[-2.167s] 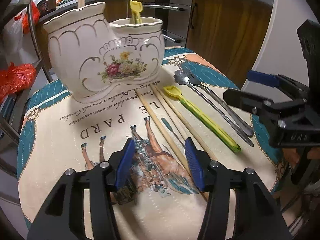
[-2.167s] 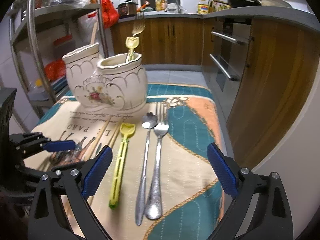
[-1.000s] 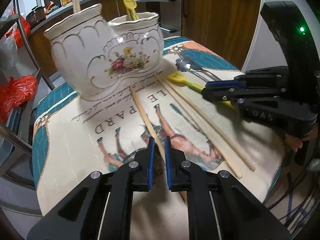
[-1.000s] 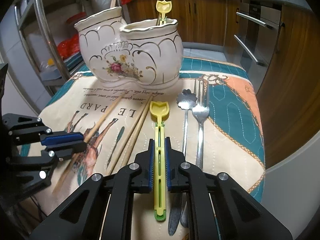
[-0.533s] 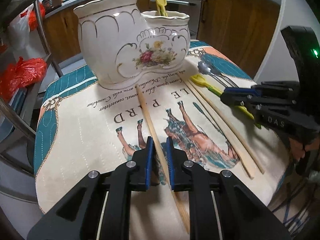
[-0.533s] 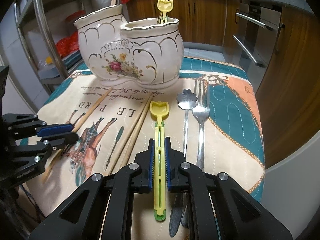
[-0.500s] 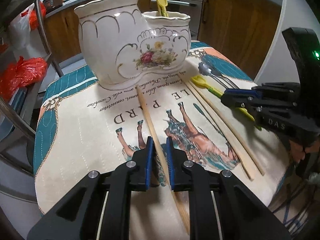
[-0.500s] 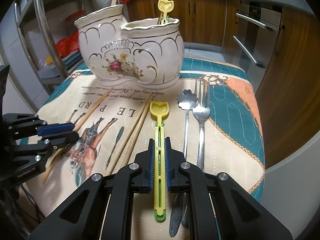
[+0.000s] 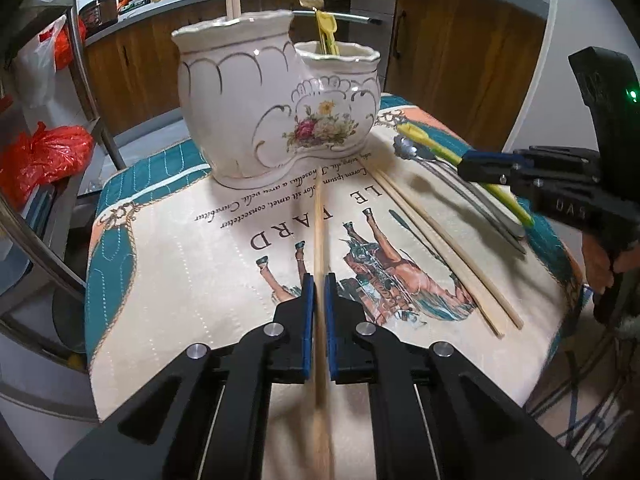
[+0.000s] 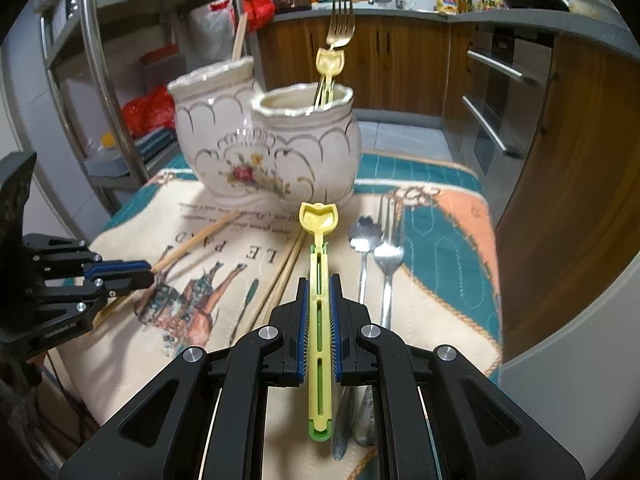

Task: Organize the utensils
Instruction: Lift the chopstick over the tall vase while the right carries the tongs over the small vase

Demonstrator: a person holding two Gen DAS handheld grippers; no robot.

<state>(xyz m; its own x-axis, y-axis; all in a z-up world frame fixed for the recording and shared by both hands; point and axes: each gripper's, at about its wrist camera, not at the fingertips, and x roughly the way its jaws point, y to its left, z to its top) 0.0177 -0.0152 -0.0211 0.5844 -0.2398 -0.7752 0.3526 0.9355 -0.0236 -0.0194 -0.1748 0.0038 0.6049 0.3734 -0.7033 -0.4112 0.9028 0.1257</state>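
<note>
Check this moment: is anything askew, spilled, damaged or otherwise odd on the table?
Nothing stands out. The ceramic holder stands upright and unbroken. The loose pair of chopsticks, the spoon and the fork lie in rough rows on the cloth, waiting to be sorted. No spill or damage shows.

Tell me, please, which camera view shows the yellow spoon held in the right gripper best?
The right wrist view: the yellow spoon runs up the middle, bowl to green tip, clamped in the right gripper. The left wrist view catches it only at the side, its handle partly hidden behind that gripper.
</note>
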